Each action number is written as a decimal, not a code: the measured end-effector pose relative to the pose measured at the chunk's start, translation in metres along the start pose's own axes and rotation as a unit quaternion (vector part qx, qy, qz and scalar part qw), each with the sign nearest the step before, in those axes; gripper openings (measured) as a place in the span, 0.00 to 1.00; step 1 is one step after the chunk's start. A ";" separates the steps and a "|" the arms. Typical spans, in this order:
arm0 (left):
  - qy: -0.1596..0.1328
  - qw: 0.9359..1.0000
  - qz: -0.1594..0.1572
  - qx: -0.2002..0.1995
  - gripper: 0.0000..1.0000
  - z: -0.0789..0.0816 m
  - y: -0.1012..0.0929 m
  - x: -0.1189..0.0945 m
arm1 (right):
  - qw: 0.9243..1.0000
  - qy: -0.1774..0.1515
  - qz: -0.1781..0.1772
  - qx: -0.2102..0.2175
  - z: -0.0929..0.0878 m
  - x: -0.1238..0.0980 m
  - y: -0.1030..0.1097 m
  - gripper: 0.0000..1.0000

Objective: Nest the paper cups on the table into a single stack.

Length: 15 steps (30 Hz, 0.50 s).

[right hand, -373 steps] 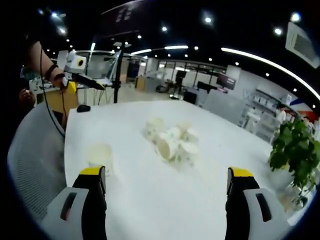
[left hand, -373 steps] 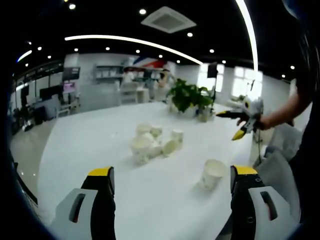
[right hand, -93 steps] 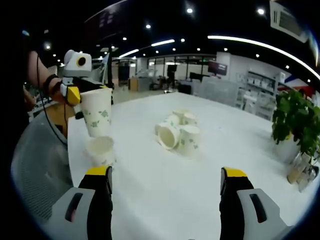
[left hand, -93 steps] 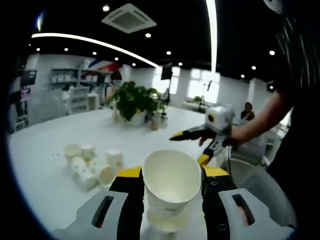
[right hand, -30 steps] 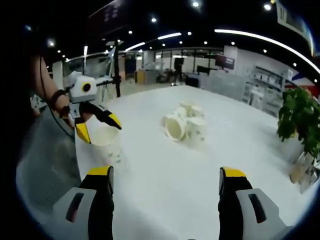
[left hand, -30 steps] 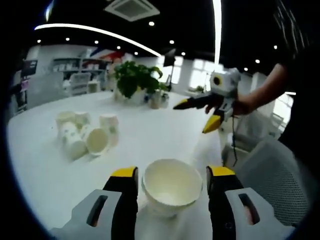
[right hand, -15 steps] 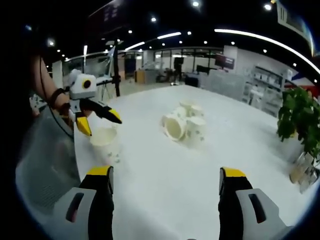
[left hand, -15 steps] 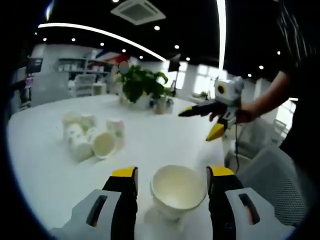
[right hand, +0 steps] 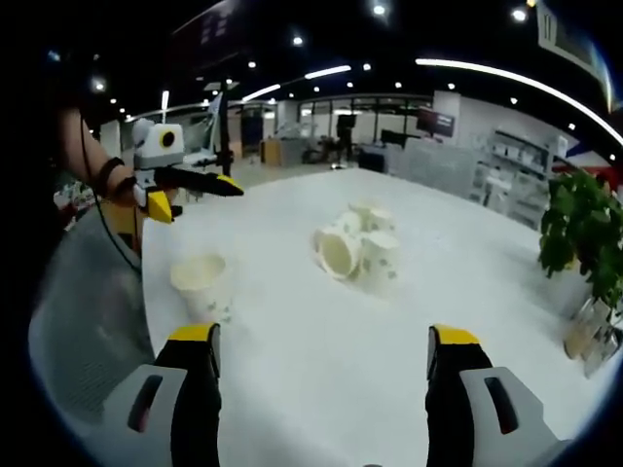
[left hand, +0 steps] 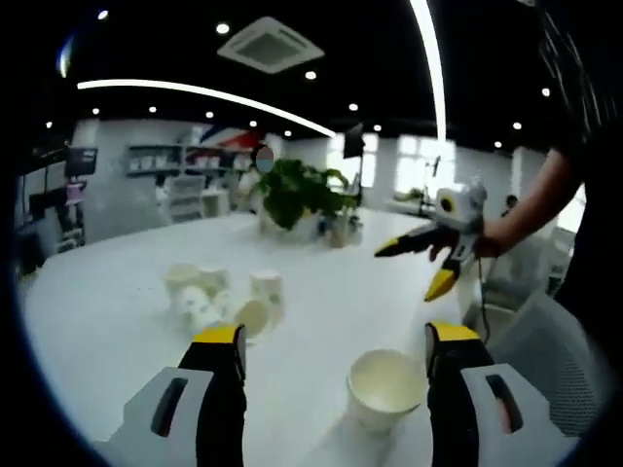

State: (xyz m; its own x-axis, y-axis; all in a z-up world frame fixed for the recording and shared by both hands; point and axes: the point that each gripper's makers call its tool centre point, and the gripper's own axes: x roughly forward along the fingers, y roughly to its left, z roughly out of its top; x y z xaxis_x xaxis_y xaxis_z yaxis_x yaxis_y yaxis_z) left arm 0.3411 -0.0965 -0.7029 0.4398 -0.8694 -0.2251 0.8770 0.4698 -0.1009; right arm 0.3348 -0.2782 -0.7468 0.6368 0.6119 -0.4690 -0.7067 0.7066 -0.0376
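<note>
Left gripper view blurs your heap of white paper cups (left hand: 219,297) into soft shapes, so you cannot count them, though one lies on its side with its round mouth toward you. Nearer, a single upright white paper cup (left hand: 385,387) stands on the smooth white table (left hand: 107,311), just inside your left claw's (left hand: 332,342) right yellow-tipped jaw; that claw is spread wide and grips nothing. Your right claw (left hand: 421,263) hangs above the table's far edge, jaws parted and nothing between them, your hand (left hand: 487,243) partly behind it. Right gripper view puts the upright cup (right hand: 201,280), faintly green-patterned, near the table (right hand: 311,370) edge below the left claw (right hand: 190,195), with the heap (right hand: 358,251) mid-table and a leafy green potted plant (right hand: 582,248) cut off at the side.
</note>
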 end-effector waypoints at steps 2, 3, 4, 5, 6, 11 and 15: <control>0.002 1.000 0.004 -0.001 0.85 0.001 0.004 -0.004 | 1.000 0.000 0.000 0.000 0.000 0.000 0.000 0.86; 0.008 1.000 0.009 0.006 0.86 0.001 0.007 -0.006 | 1.000 -0.001 -0.001 0.000 0.001 0.000 0.000 0.86; 0.009 1.000 0.010 0.009 0.85 0.002 0.009 -0.008 | 1.000 -0.002 -0.001 -0.001 0.002 0.000 0.000 0.86; 0.008 1.000 0.013 0.011 0.86 0.003 0.012 -0.011 | 1.000 -0.002 -0.001 -0.001 0.002 0.000 0.000 0.86; 0.007 1.000 0.018 0.009 0.87 0.004 0.015 -0.014 | 1.000 -0.002 -0.002 -0.001 0.002 0.000 0.000 0.86; -0.003 0.999 0.051 0.000 0.95 0.010 0.034 -0.028 | 1.000 -0.002 -0.003 -0.001 0.003 0.000 -0.001 0.87; -0.007 0.998 0.065 -0.006 0.98 0.013 0.041 -0.037 | 1.000 -0.003 -0.004 -0.003 0.006 0.000 0.000 0.87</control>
State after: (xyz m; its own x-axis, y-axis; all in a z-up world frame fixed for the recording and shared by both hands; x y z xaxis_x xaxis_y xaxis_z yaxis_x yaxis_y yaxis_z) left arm 0.3635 -0.0466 -0.6860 0.5526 -0.8031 -0.2227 0.8100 0.5805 -0.0833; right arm 0.3368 -0.2766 -0.7416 0.6440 0.6088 -0.4632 -0.7037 0.7089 -0.0467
